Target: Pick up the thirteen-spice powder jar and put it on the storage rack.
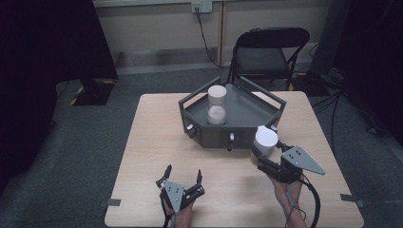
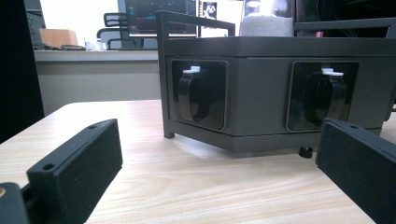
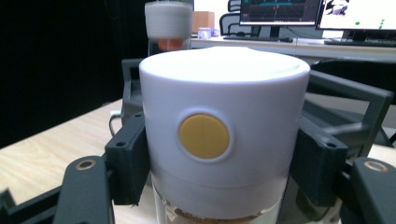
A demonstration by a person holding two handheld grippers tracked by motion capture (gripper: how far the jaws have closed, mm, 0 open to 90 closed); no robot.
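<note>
- R gripper (image 1: pixel 264 151) clamped on white-capped jar (image 1: pixel 265 139); jar is held off the table (image 1: pixel 142 156), just in front of the grey tray's (image 1: pixel 252 107) front-right corner.
- In right gripper view the jar (image 3: pixel 224 135) is gripped on both sides by the black pads (image 3: pixel 128 156); white cap w/ round yellow dot facing cam, clear lower part w/ brownish contents seen at bottom edge. No text or brand on cap.
- 2nd similar jar (image 1: pixel 217 104) is seen standing inside the tray, back-left area; also seen in bkgd of right gripper view (image 3: pixel 168 23).
- L gripper (image 1: pixel 183 180) held low over table near front edge, jaws spread, nothing between them.
- In left gripper view the tray's front wall (image 2: pixel 261 93) is faced; two black knobs w/ white tabs set in recesses: one left (image 2: pixel 194 95), one right (image 2: pixel 322 95). No labels readable.
- Monitors seen in bkgd, writing too small to read.
- Black folding chair (image 1: pixel 268 52) behind table.
</note>
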